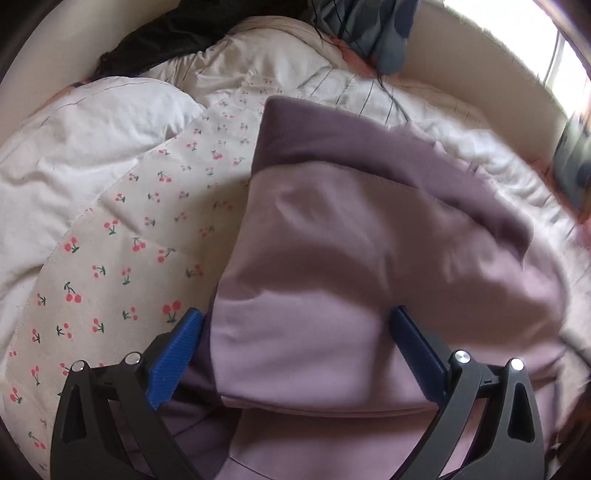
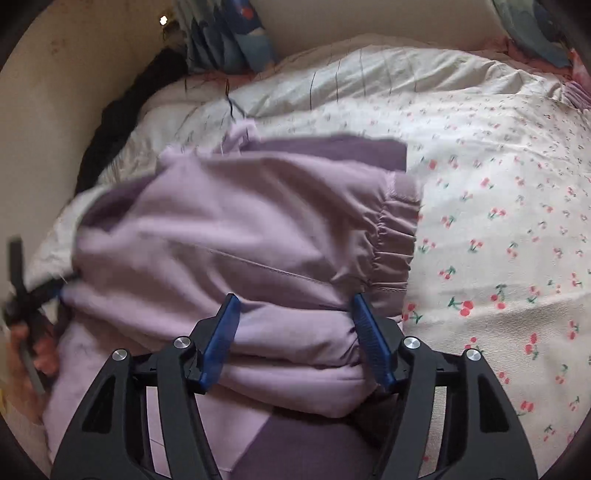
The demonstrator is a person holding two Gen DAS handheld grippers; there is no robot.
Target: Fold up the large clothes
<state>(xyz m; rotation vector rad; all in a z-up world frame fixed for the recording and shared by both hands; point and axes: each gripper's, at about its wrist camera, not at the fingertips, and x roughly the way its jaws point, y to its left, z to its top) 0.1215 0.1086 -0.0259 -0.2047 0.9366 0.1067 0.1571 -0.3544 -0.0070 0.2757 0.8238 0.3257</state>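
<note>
A bunched fold of the lilac garment [image 2: 229, 236] is gripped between the half-spread blue pads of the right gripper [image 2: 295, 325]. The left gripper [image 1: 295, 336] is spread wide astride the same cloth; contact cannot be told. Beyond, the garment is spread on a cherry-print sheet [image 1: 122, 258].

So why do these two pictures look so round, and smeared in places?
Both views are fisheye, so the edges curve inside a dark ring. Left wrist view: window glare burns out the top right corner, and the purple garment smears at its right edge. Right wrist view: the left gripper at the left edge is motion-blurred.
</note>
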